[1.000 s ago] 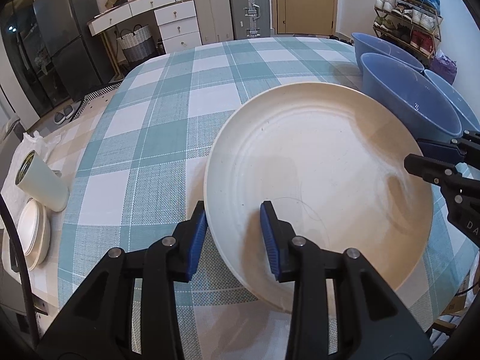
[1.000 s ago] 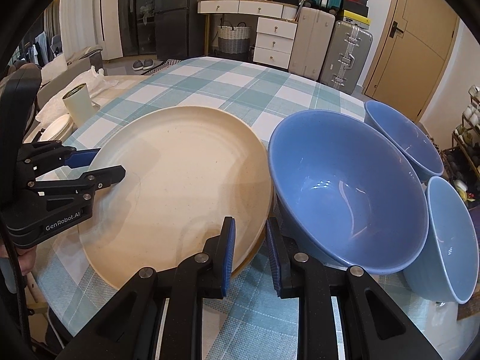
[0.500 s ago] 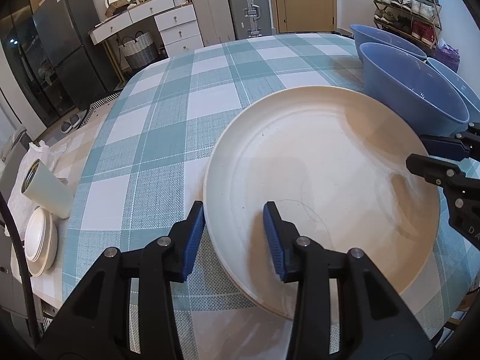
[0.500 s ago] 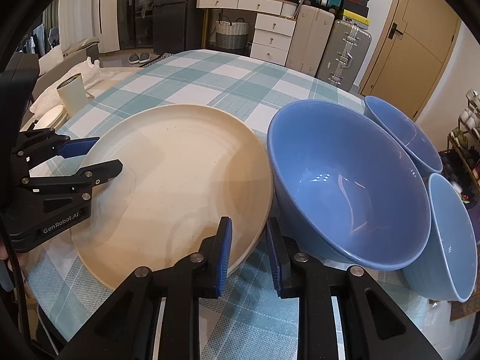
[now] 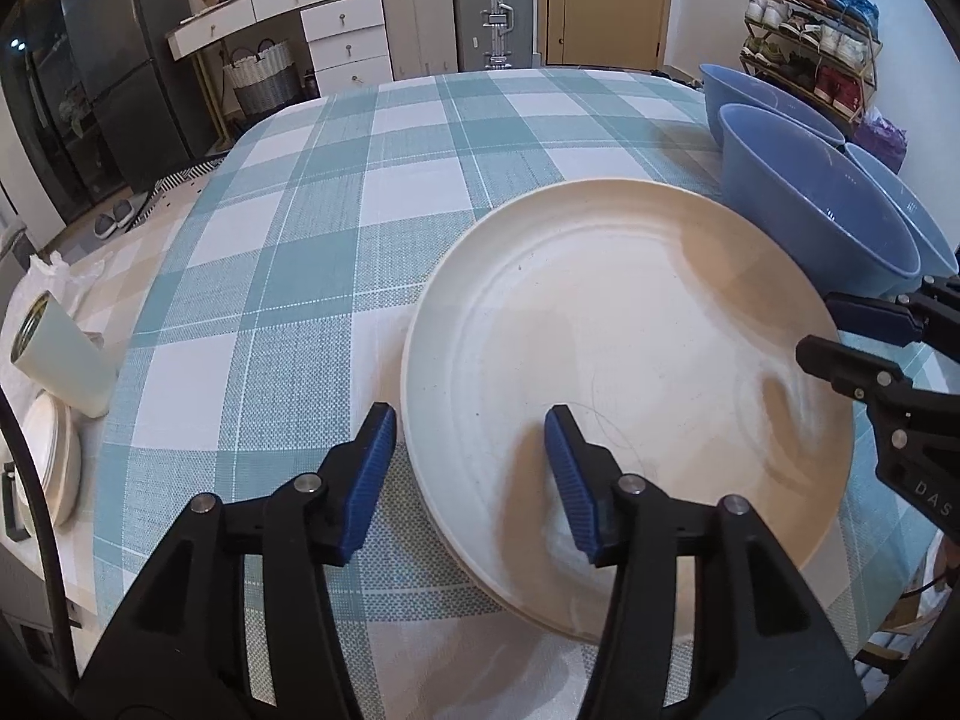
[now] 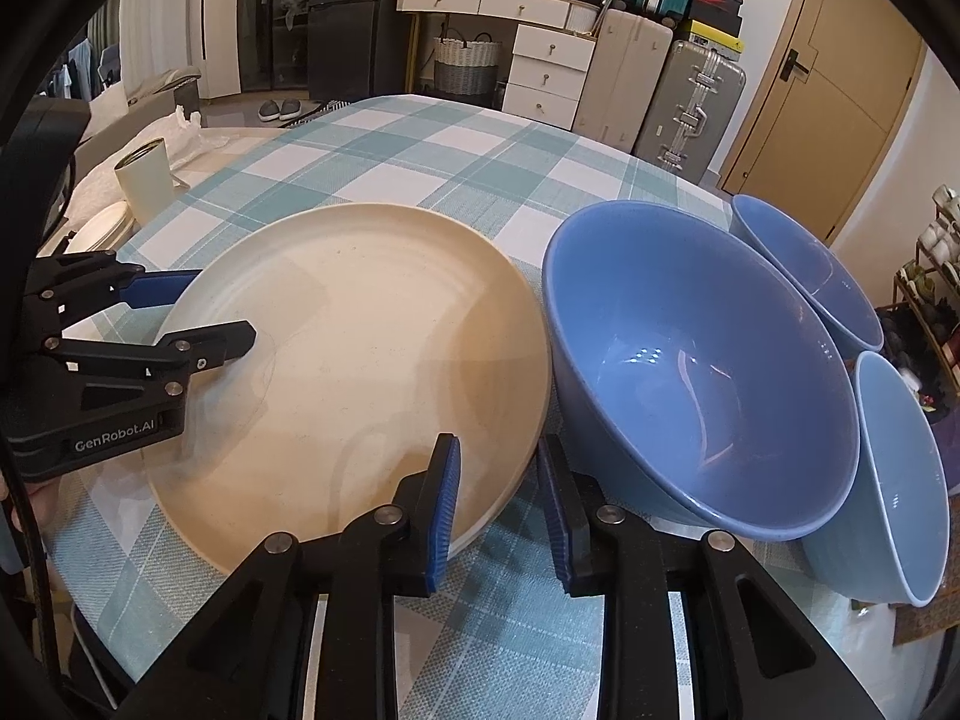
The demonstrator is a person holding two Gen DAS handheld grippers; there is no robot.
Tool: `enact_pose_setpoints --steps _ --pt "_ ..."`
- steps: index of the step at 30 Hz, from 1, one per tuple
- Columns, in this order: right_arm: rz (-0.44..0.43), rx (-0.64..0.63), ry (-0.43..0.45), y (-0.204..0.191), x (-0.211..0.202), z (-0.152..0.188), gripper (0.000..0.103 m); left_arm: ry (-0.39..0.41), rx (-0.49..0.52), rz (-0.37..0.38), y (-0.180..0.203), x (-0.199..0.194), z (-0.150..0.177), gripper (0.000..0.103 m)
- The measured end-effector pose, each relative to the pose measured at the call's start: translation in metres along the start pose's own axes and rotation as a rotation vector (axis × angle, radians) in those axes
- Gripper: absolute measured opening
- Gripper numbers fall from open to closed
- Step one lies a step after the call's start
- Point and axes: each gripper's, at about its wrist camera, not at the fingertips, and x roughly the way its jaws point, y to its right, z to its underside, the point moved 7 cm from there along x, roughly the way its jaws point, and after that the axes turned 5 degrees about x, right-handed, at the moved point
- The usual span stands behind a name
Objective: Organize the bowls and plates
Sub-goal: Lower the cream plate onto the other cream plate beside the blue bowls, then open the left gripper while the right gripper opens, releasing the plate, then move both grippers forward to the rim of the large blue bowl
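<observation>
While both claws are opening (gripping nothing), the cream plate's [image 5: 630, 372] rim sits between each claw's pads.

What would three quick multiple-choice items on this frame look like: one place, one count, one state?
1. The nearest blue bowl sits where, seen from the right wrist?
A right of the plate
B on the plate
C left of the plate

2. Blue bowls in view?
A one
B two
C three

3. The round cream ceramic plate is
A flat on the cloth
B upside down
C on edge

Key: A, the nearest blue bowl stands right of the round cream ceramic plate; C, three rims show; A, it rests on the checked tablecloth.
</observation>
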Motion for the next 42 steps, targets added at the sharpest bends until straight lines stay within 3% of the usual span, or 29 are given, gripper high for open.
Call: enact_pose_setpoints --steps 3,4,6,8,10,16,18,19,30,42 --pt "-0.027 -0.01 0.006 -0.005 -0.005 -0.001 0.038 0.023 -0.018 0.012 -0.004 -0.007 -0.003 0.067" --pt "-0.038 -0.012 0.011 -0.007 -0.008 -0.001 0.046 0.033 -0.024 0.016 -0.006 -0.01 -0.004 0.073" --pt "-0.06 -0.013 0.023 -0.011 -0.013 -0.002 0.056 0.047 -0.033 0.018 -0.009 -0.017 -0.007 0.074" --pt "-0.086 -0.016 0.028 -0.017 -0.018 -0.002 0.074 0.053 -0.039 0.025 -0.01 -0.023 -0.009 0.075" --pt "-0.103 -0.024 0.034 -0.023 -0.022 -0.002 0.079 0.062 -0.046 0.039 -0.01 -0.03 -0.011 0.076" --pt "-0.117 -0.058 0.046 -0.038 -0.033 -0.004 0.085 0.087 -0.066 0.085 -0.009 -0.053 -0.016 0.083" --pt "-0.118 -0.058 0.052 -0.039 -0.039 -0.006 0.087 0.1 -0.074 0.093 -0.009 -0.06 -0.018 0.091" --pt "-0.12 -0.057 0.062 -0.04 -0.043 -0.007 0.089 0.112 -0.078 0.089 -0.01 -0.064 -0.02 0.102" --pt "-0.167 -0.023 0.13 -0.034 -0.088 -0.02 0.097 0.176 -0.101 0.108 -0.01 -0.096 -0.027 0.101" --pt "-0.125 0.005 0.185 0.004 -0.108 -0.033 0.098 0.21 -0.091 0.118 0.008 -0.12 -0.037 0.101"
